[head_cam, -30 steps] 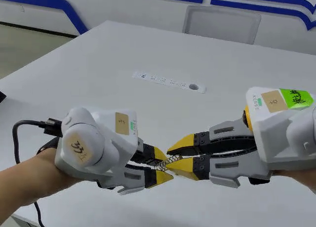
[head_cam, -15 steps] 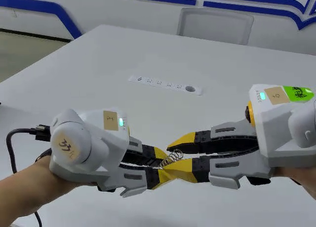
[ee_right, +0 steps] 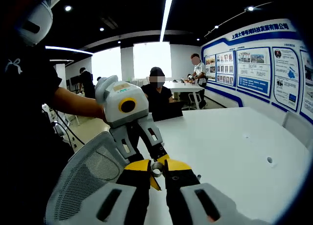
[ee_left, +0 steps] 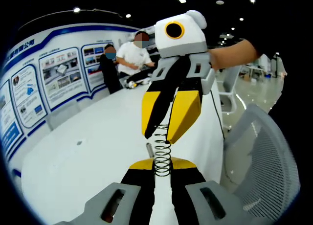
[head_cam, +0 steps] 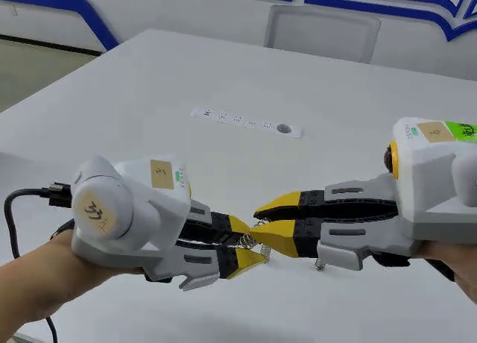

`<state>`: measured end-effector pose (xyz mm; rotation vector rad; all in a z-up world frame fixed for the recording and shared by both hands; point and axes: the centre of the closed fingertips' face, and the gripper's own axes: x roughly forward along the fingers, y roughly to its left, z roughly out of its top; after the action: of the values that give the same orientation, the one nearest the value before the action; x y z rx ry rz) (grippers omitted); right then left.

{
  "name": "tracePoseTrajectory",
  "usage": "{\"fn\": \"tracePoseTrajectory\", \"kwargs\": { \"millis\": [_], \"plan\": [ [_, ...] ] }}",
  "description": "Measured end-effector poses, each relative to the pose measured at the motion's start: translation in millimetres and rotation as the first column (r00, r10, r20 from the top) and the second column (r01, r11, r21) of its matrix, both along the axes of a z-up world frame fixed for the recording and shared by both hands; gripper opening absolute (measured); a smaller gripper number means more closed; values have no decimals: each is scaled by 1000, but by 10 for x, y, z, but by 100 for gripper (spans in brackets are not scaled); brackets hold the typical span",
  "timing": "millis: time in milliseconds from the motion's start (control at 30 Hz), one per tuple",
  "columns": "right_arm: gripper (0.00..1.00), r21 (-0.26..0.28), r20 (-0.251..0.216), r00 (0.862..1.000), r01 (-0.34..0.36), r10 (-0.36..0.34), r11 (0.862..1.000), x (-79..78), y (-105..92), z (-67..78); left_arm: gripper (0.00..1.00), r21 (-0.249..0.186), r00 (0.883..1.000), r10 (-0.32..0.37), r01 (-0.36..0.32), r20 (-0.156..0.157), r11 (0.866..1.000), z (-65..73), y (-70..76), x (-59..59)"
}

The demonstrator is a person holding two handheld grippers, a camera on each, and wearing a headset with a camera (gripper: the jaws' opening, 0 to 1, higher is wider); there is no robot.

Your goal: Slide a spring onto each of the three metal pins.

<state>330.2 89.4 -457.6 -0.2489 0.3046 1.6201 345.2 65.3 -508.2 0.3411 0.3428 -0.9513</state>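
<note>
**One spring in hand, nothing confirmed finished**

Head view: Finds the left gripper [head_cam: 244,242] and the right gripper [head_cam: 258,220] nose to nose just above the white table [head_cam: 149,97], with a spring [head_cam: 248,241] bridging their yellow tips. Places a small metal piece [head_cam: 320,265] on the table below the right gripper, too small to call pin or spring. Notes a power strip [head_cam: 246,123] further back, well apart from the work.

Left gripper view: Looks straight along the spring [ee_left: 162,154], from this gripper's own tips up to the right gripper's. Reads the left jaws as clenched on the spring's near end. Reads the right jaws as pinching its far end, with a slight gap between them. Cannot tell whether a metal pin runs inside the coils.

Right gripper view: Catches the spring [ee_right: 156,167] end-on, nipped between this gripper's own drawn-together tips, with the left gripper's jaws directly behind it.

Progress, as a judgement: Looks like one spring being fed along its mate, not yet seated. Cannot confirm any metal pin as already fitted. Probably leaves most of the three fittings to do.
</note>
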Motion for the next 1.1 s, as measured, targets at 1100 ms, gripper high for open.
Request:
{"fn": "tracePoseTrajectory", "kwargs": {
  "millis": [1100],
  "plan": [
    [10,-67,15,999,-32,34,997,39,215,-80,37,6,996,63,-63,-63,998,-204,297,-42]
  ]
}}
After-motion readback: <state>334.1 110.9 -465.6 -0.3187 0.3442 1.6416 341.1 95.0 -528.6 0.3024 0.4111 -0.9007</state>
